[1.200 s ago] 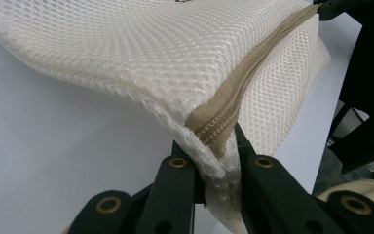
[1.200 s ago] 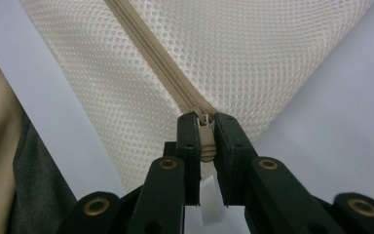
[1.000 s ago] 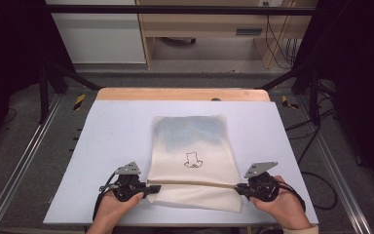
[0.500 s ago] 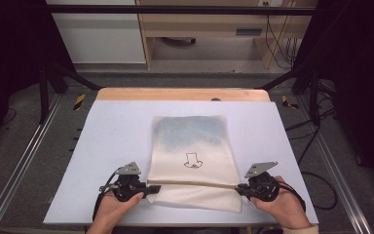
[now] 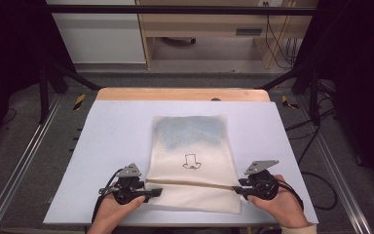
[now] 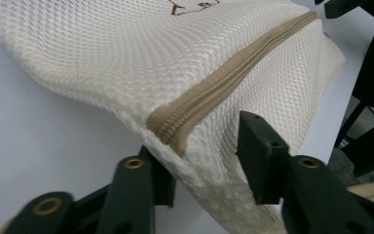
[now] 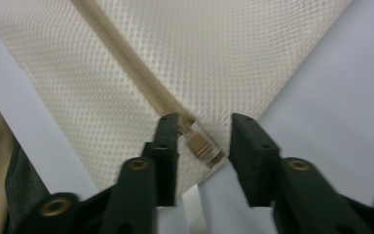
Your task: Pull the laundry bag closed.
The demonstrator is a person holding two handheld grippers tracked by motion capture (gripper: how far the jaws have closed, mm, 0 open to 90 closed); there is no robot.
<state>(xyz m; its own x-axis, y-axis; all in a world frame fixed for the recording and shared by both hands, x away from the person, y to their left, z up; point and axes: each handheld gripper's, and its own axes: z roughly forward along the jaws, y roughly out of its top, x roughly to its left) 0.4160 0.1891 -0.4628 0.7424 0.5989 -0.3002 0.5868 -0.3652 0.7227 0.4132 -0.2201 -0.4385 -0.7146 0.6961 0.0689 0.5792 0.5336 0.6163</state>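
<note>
Right gripper view: zipper pull [image 7: 203,147] | both hand-held grippers' jaws apart, just opened

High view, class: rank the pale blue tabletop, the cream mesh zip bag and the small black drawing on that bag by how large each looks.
1. Pale blue tabletop, largest.
2. Cream mesh zip bag, lying flat on it.
3. Small black drawing printed on the bag, smallest by far.

Both hands rest low, left claw [image 5: 157,193] and right claw [image 5: 235,188] just opened, jaws parted.
</note>
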